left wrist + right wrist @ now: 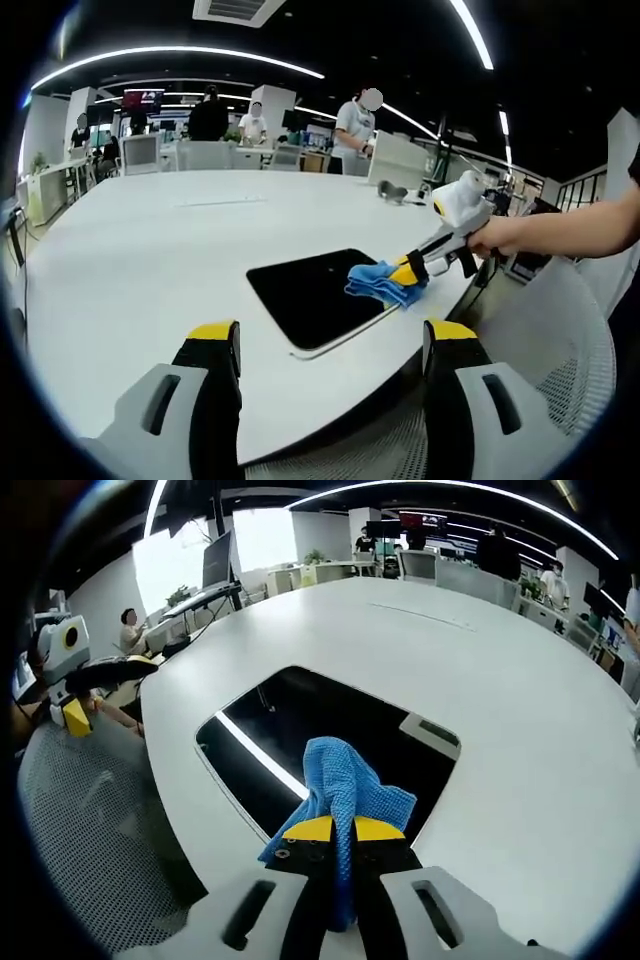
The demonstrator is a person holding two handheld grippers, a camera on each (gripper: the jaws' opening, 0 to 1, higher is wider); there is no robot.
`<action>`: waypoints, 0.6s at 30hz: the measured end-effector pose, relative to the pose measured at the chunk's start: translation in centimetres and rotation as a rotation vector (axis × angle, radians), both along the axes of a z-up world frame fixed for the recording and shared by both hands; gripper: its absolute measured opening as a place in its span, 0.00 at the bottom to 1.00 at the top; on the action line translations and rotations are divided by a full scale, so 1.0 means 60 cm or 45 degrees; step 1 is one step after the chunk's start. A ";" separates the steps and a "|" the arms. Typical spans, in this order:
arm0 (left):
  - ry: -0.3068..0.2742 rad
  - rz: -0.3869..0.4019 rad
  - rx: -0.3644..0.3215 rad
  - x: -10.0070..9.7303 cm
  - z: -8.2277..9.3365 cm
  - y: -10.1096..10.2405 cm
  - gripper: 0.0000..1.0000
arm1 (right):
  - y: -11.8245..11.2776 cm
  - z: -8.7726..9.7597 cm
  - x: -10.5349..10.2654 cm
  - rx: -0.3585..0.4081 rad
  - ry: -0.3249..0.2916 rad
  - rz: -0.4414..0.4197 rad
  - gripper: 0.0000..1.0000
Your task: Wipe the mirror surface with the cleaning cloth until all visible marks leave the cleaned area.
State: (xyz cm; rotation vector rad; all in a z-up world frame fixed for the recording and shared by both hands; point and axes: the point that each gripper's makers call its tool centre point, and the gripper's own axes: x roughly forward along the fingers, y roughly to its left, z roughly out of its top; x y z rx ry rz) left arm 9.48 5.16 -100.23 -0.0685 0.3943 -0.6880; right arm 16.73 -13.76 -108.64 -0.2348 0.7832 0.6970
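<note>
A broad white table [130,260] runs across both views, its far end lost among blurred desks and standing people [355,125] too small to make out. Near its curved front edge lies the mirror [310,295], a dark rounded rectangle flat on the tabletop; it reflects a ceiling light strip as a bright line in the right gripper view, and whether any marks sit on its surface cannot be told. A grey mesh chair [560,350] below the table edge is cut off by the frame. The blue cleaning cloth [345,790] is bunched and rests on the mirror's near corner (part of it is hidden between the jaws). The right gripper [333,830] is clamped tight on the cloth. The left gripper [330,345] hovers off the table edge, jaws spread wide with nothing between them.
</note>
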 end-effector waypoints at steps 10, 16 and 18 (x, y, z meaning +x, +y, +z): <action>-0.005 0.000 -0.009 0.000 0.001 0.000 0.72 | -0.001 0.000 0.024 -0.023 -0.005 0.003 0.00; -0.003 -0.004 -0.008 0.000 0.001 -0.001 0.72 | 0.001 0.000 0.038 -0.068 -0.014 0.028 0.00; -0.003 -0.005 -0.008 0.000 0.001 -0.001 0.72 | -0.001 -0.001 0.044 -0.068 -0.015 0.030 0.00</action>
